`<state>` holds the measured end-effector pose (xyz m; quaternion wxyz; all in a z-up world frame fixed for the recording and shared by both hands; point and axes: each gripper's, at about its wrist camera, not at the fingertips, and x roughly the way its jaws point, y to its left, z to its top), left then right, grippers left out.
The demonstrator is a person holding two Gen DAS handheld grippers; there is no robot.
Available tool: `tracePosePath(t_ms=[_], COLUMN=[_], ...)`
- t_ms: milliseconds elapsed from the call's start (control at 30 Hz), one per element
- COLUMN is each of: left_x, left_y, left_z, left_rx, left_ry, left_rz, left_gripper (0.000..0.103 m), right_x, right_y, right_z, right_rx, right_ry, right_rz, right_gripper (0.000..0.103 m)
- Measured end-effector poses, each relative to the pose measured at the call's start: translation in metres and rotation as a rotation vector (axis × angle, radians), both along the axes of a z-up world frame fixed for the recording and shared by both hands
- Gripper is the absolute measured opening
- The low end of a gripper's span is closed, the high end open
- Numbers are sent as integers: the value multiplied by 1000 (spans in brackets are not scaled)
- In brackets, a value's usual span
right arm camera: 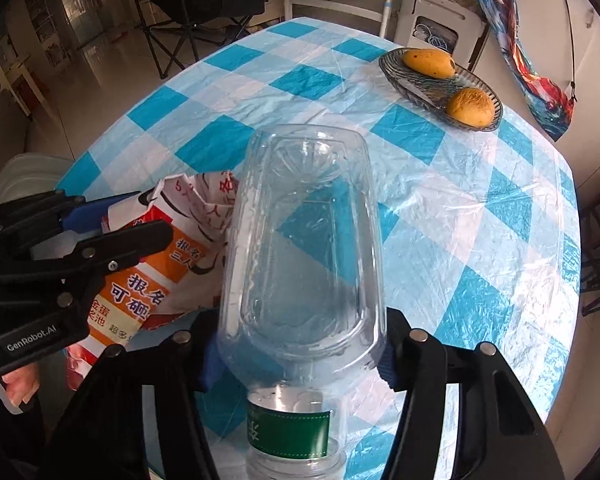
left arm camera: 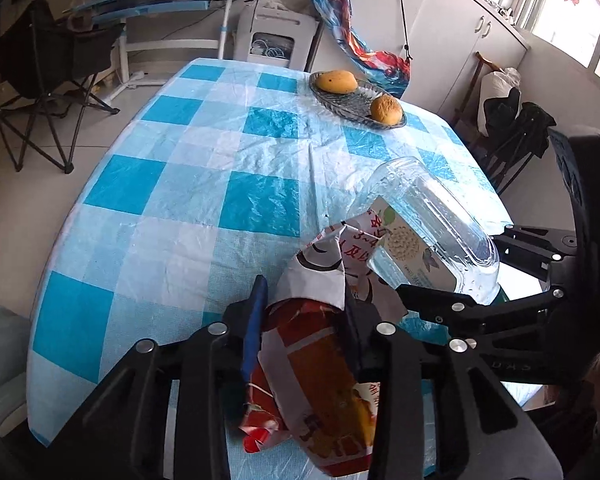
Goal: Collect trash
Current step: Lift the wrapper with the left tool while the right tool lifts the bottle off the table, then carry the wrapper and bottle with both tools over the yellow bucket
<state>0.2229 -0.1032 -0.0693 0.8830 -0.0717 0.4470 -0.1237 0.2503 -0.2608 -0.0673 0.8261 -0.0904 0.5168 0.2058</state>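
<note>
My left gripper is shut on a crumpled orange, red and white paper flyer, held above the near edge of the table. The flyer also shows in the right wrist view, with the left gripper clamped on it. My right gripper is shut on an empty clear plastic bottle with a green label, its base pointing away from the camera. In the left wrist view the bottle is just right of the flyer and touches it, with the right gripper at its lower end.
A round table with a blue and white checked plastic cloth fills both views. A glass dish with two yellow-orange fruits stands at its far right. Black folding chairs stand at left and right. White cabinets line the right wall.
</note>
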Motion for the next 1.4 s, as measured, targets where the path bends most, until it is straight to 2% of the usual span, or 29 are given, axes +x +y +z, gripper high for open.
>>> tracePosePath(t_ms=[300,533,767,967,1400], left_x=[-33,-67,-98,-125,-164], left_y=[26,46,73,90,78], left_z=[32,49,48,46,39], left_rx=[-69,-82,-142,-202,-215], left_ry=[-129,-199,-186,-172,-154], left_rz=[46,47,48,47,-36], left_gripper=[20,20,20,20,20], right_x=[-27,-62,-98,-120,-165], right_y=[-33,-31,-27,-20,-31], right_z=[8,10,24,20,10], right_rx=[399,581,665,685,722], right_ry=[9,-16,-88,-87,-61], right_rz=[-225,-274,-246,-229,-240], right_gripper=[58,58,58,58,58])
